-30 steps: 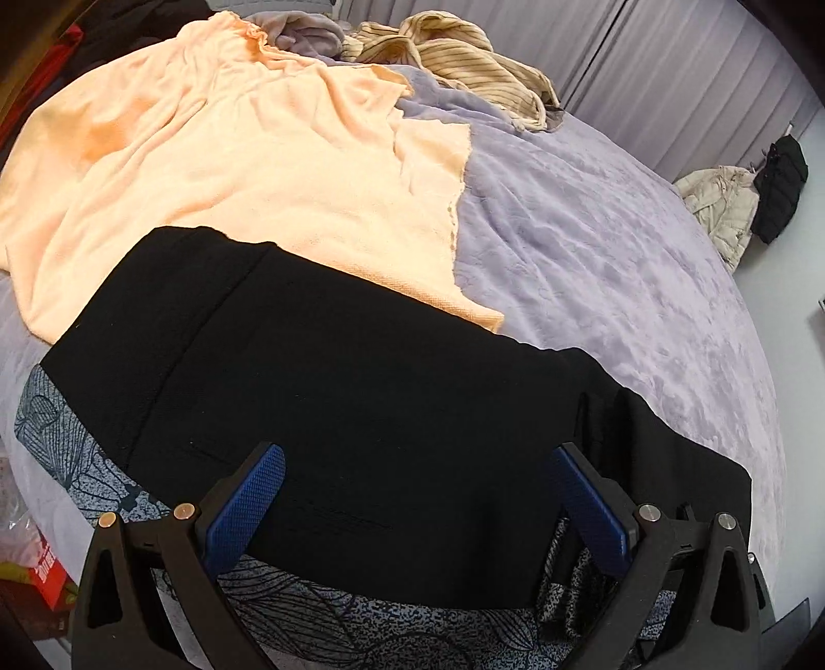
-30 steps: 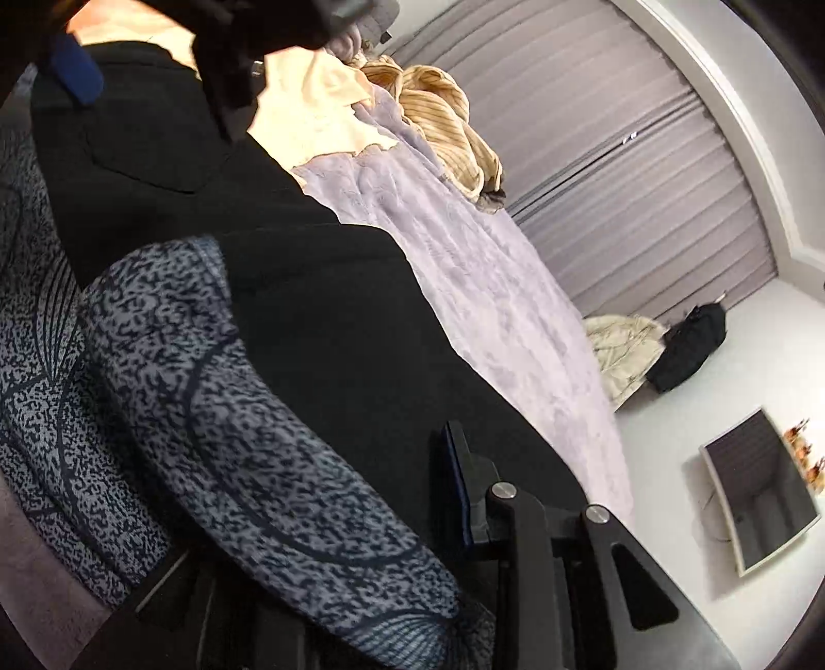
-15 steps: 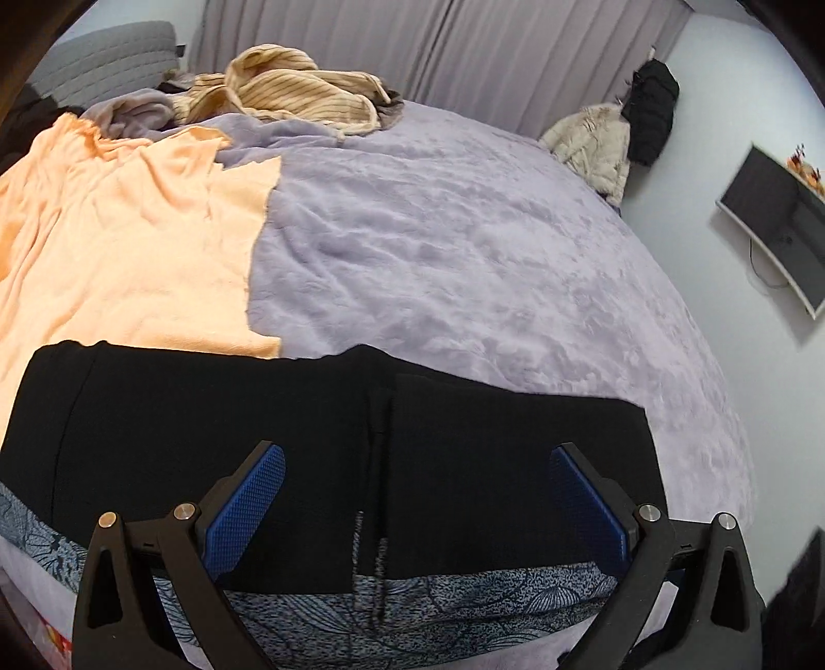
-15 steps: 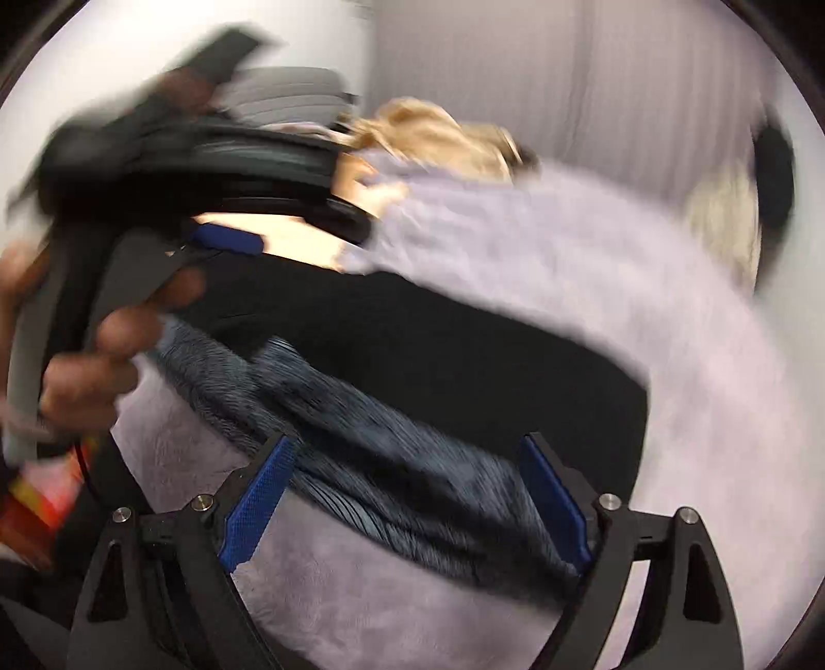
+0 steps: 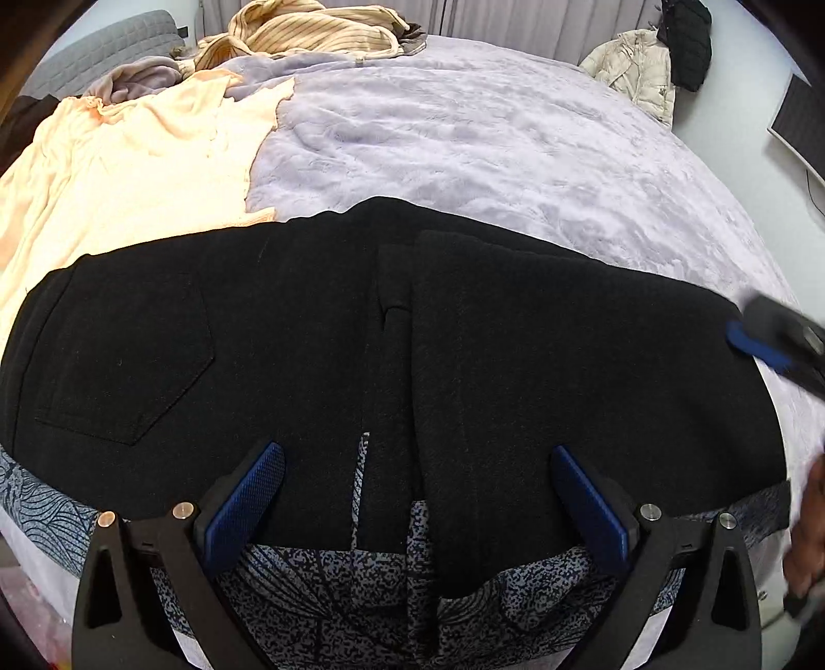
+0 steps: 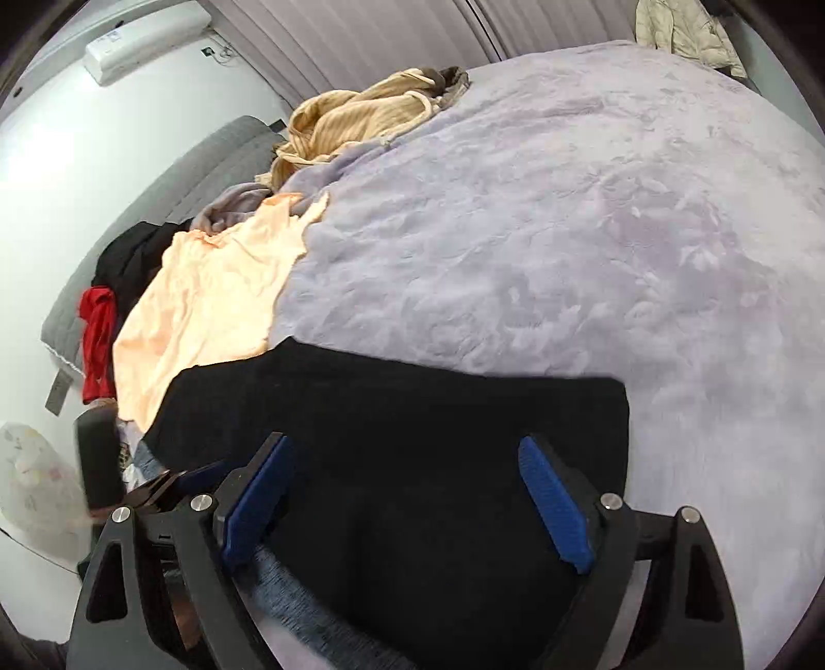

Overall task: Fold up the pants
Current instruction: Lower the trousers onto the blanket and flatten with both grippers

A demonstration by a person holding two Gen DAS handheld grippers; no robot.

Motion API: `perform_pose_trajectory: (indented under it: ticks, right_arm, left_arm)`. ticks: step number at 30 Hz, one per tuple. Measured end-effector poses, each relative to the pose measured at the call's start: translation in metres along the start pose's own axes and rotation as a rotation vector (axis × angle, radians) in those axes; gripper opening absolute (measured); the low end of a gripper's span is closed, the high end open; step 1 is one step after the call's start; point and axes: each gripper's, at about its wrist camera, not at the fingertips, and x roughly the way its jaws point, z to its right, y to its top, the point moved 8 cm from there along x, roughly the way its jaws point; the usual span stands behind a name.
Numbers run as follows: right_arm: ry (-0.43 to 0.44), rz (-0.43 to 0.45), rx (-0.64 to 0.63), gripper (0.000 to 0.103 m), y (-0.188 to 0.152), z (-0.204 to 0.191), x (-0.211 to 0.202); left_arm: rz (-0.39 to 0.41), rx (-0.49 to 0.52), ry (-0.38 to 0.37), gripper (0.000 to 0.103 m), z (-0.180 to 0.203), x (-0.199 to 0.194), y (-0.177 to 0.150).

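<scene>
Black pants (image 5: 309,335) are lying folded across the near edge of the bed, on the lavender plush blanket (image 5: 490,144), and we're hovering both grippers right over them. From the left wrist view the pants are spreading wide across the frame, with a back pocket showing on the left side and a vertical seam or fold running down the middle. A blue-grey patterned fabric (image 5: 361,582) is peeking out underneath them along the near edge; whether it's a separate garment or a lining, we can't tell.

Our left gripper (image 5: 417,495) is spread wide with nothing between its blue pads (image 5: 242,500), sitting just above the near hem of the pants. Our right gripper (image 6: 407,495) is doing the same thing from the other end, fingers apart and not pinching any cloth, with the black fabric (image 6: 412,438) lying under it. It's also poking into the left wrist view at the far right edge, a bit blurred (image 5: 773,345).

Further back, a peach-coloured garment (image 5: 129,170) is lying flat, touching the far edge of the pants on the left. A tan ribbed sweater (image 5: 309,31) is bunched up at the far side of the bed, near the grey curtains (image 6: 361,36). In the right wrist view we're also seeing a red garment (image 6: 95,340) and something black (image 6: 134,257) piled by the grey headboard (image 6: 180,175), plus a cream jacket (image 5: 639,67) hanging off to the right.
</scene>
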Motion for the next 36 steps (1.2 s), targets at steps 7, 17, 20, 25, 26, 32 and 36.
perform_pose_trajectory:
  ticks: [7, 17, 20, 25, 26, 32, 36]
  right_arm:
    - [-0.11, -0.023, -0.051, 0.092, 0.005, 0.002, 0.022]
    - [-0.454, 0.002, -0.356, 0.093, -0.079, -0.029, -0.016]
    - [-0.417, 0.023, -0.319, 0.093, -0.052, -0.037, -0.026]
    - [-0.418, -0.096, -0.457, 0.093, -0.028, -0.077, 0.032]
    - [-0.427, -0.126, -0.505, 0.093, -0.026, -0.086, 0.049]
    - [-0.442, -0.188, -0.459, 0.103, 0.007, -0.094, 0.103]
    - [-0.355, -0.125, -0.458, 0.103, 0.016, -0.123, 0.087]
  left_arm:
    - [0.013, 0.008, -0.002, 0.103, -0.002, -0.001, -0.004]
    - [0.032, 0.048, 0.009, 0.103, -0.009, -0.029, -0.001]
    - [0.068, 0.011, 0.076, 0.103, -0.038, -0.043, 0.004]
    - [0.027, -0.128, 0.048, 0.103, -0.08, -0.034, -0.007]
    - [0.032, -0.109, 0.057, 0.103, -0.079, -0.032, -0.009]
    - [0.055, -0.05, 0.139, 0.103, -0.071, -0.032, -0.01]
    - [0.115, -0.122, 0.128, 0.103, -0.101, -0.061, 0.002]
